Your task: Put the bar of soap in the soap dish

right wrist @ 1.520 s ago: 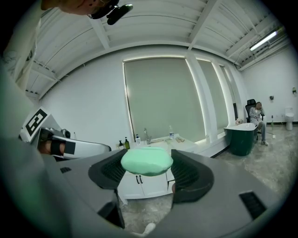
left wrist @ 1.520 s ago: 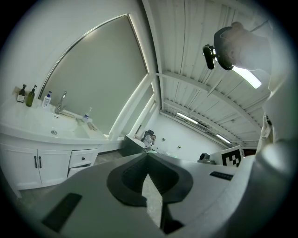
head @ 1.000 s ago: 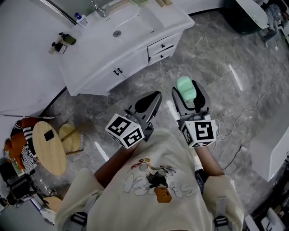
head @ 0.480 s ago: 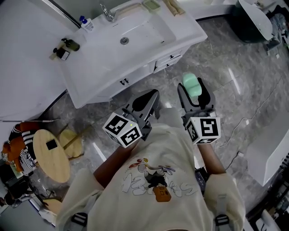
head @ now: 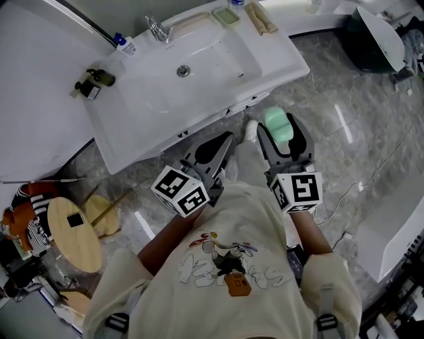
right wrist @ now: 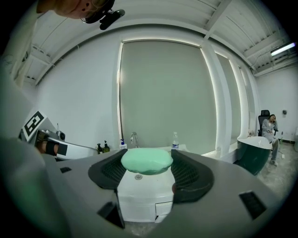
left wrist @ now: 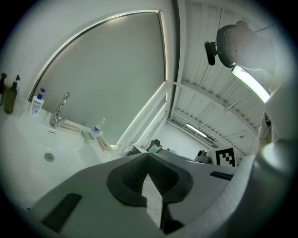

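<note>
A mint-green bar of soap (head: pixel 275 124) (right wrist: pixel 146 161) sits clamped between the dark pads of my right gripper (head: pixel 279 127) (right wrist: pixel 147 163), held out over the grey marble floor just in front of the white vanity (head: pixel 126 136). The small green soap dish (head: pixel 225 16) (left wrist: pixel 87 136) rests at the back of the counter, right of the tap (head: pixel 155 28). My left gripper (head: pixel 224 141) (left wrist: pixel 148 156) is beside the right one, its jaws shut together with nothing in them.
The vanity has a sunken basin (head: pixel 199 59), a blue-capped pump bottle (head: pixel 124 45), dark bottles (head: pixel 98 77) and a tan wooden object (head: pixel 262 18). A round wooden stool (head: pixel 73 226) stands at the left, a dark tub (head: pixel 374 30) at the upper right, and a cable (head: pixel 371 175) lies on the floor.
The vanity has come nearer and lower in the head view as the person stepped toward it. Both grippers kept their states, with the soap still in the right one.
</note>
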Tool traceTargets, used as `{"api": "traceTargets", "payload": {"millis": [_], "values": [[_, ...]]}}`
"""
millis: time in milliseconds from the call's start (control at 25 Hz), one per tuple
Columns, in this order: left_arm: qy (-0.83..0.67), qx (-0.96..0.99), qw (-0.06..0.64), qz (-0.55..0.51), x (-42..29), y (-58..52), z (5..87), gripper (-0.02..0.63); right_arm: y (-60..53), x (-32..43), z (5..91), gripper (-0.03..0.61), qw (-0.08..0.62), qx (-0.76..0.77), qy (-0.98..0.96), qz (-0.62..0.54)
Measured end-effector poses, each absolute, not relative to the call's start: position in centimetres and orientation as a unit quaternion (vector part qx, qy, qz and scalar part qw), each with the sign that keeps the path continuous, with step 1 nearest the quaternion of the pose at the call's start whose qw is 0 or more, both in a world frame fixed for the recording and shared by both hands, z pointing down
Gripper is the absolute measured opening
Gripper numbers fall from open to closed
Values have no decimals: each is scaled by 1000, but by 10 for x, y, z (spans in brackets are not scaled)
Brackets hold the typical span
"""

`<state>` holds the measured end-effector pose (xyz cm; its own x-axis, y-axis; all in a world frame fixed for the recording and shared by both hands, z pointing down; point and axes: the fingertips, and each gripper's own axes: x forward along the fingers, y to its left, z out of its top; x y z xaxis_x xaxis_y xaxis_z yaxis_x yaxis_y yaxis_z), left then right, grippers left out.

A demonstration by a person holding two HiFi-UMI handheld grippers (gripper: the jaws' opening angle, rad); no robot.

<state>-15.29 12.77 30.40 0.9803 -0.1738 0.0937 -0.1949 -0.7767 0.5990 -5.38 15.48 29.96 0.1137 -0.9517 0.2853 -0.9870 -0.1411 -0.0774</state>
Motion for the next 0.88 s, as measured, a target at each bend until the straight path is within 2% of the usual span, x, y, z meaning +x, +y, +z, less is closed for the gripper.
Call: {"api": "traceTargets", "payload": {"millis": [280, 880], "values": [[-120, 937, 326, 27, -95, 79, 316, 8, 100, -8, 308, 298, 76, 713, -686, 121], [-174, 921, 342, 64, 61, -2, 333, 8, -4, 138, 327, 298, 71, 645, -749, 135]]}}
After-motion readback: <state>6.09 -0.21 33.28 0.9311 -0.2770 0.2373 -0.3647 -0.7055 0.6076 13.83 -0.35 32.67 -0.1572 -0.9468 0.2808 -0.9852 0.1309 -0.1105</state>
